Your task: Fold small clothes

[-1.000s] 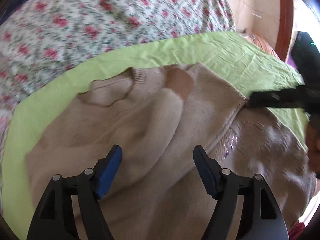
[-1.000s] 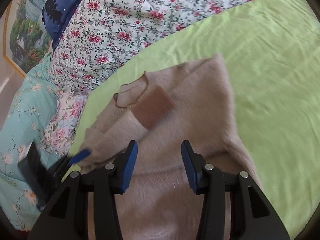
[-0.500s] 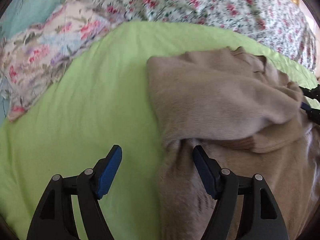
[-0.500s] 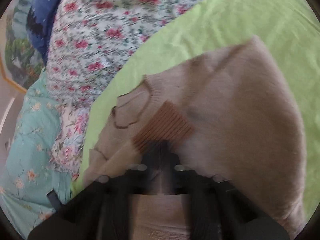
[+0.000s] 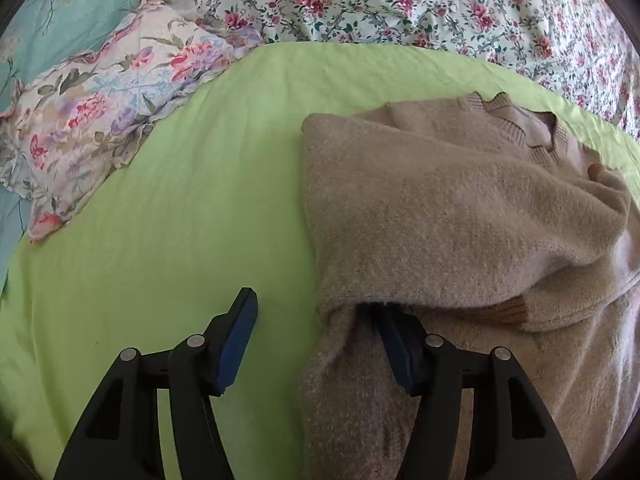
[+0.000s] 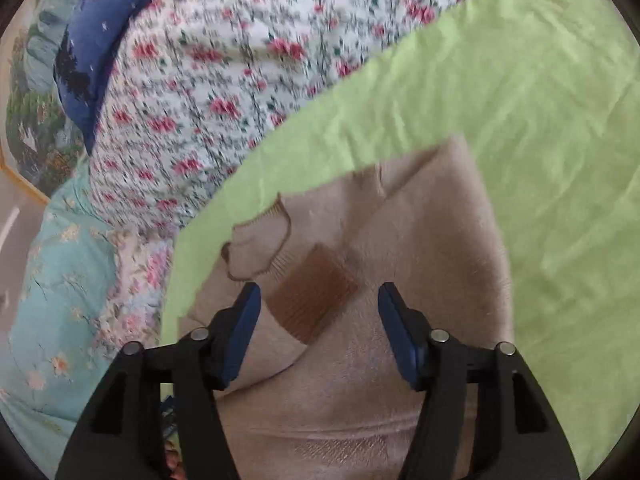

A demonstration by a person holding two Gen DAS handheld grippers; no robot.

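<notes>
A beige knitted sweater (image 5: 460, 216) lies on a lime green sheet (image 5: 180, 208), both sleeves folded across its body. My left gripper (image 5: 316, 344) is open at the sweater's left edge; its right finger is tucked under the folded sleeve, its left finger over bare sheet. In the right wrist view the sweater (image 6: 420, 280) shows its neckline and a brown ribbed cuff (image 6: 314, 298). My right gripper (image 6: 318, 332) is open and empty, just above the cuff.
A floral quilt (image 5: 400, 0) lies behind the sheet, with a flowered pillow (image 5: 100, 96) and teal bedding (image 5: 60, 12) at the left. A dark blue pillow (image 6: 96, 40) lies at the far left in the right wrist view. Green sheet (image 6: 560, 140) stretches right of the sweater.
My left gripper swung from over the sweater to its left edge and slid one finger under the sleeve. My right gripper shut over the cuff half a second ago and is open again.
</notes>
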